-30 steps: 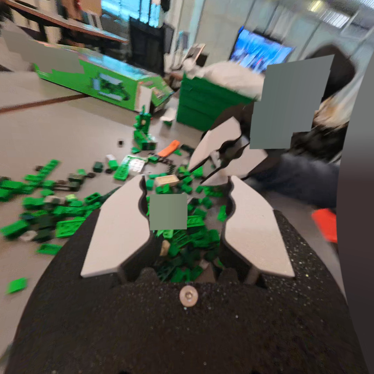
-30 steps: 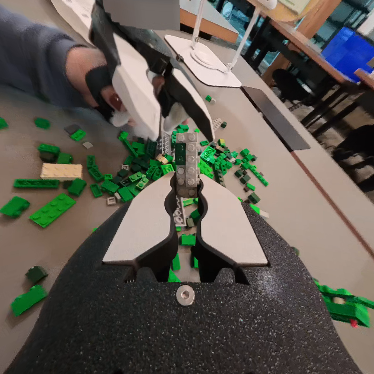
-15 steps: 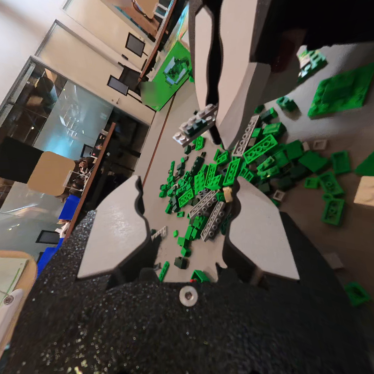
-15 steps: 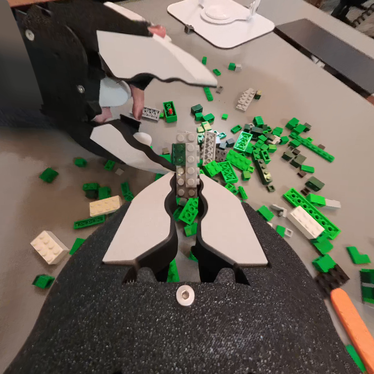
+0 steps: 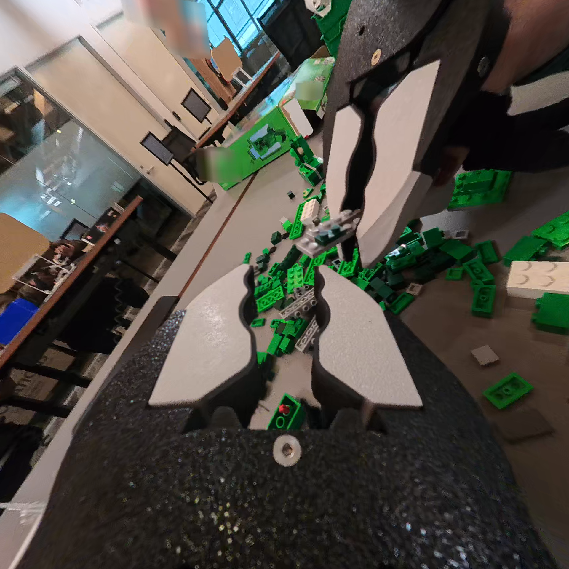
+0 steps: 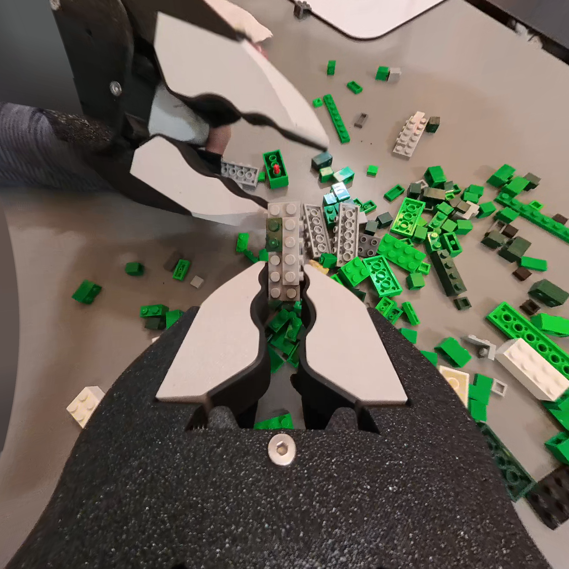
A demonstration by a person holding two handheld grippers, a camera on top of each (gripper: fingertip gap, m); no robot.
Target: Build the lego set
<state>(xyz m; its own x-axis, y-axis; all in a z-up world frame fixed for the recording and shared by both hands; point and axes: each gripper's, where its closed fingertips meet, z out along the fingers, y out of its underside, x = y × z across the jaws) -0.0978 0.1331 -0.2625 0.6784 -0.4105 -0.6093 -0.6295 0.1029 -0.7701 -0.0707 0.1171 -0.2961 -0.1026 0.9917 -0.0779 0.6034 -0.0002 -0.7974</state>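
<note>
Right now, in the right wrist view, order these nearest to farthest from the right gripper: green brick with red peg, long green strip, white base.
From the right gripper, shut on the grey plates:
1. Green brick with red peg, just ahead, slightly left.
2. Long green strip, farther ahead, to the right.
3. White base, at the far edge.

Your right hand-held gripper point(image 6: 284, 271), speckled black with pale grey fingers point(image 6: 345, 338), has a light grey plate stack point(image 6: 284, 249) with one dark green piece on it. The loose bricks point(image 6: 400, 246) are mostly bright and dark green, some grey, a few white, all on a grey-beige bench point(image 6: 92, 234). There's also a green brick with a red stud point(image 6: 275, 168).
</note>
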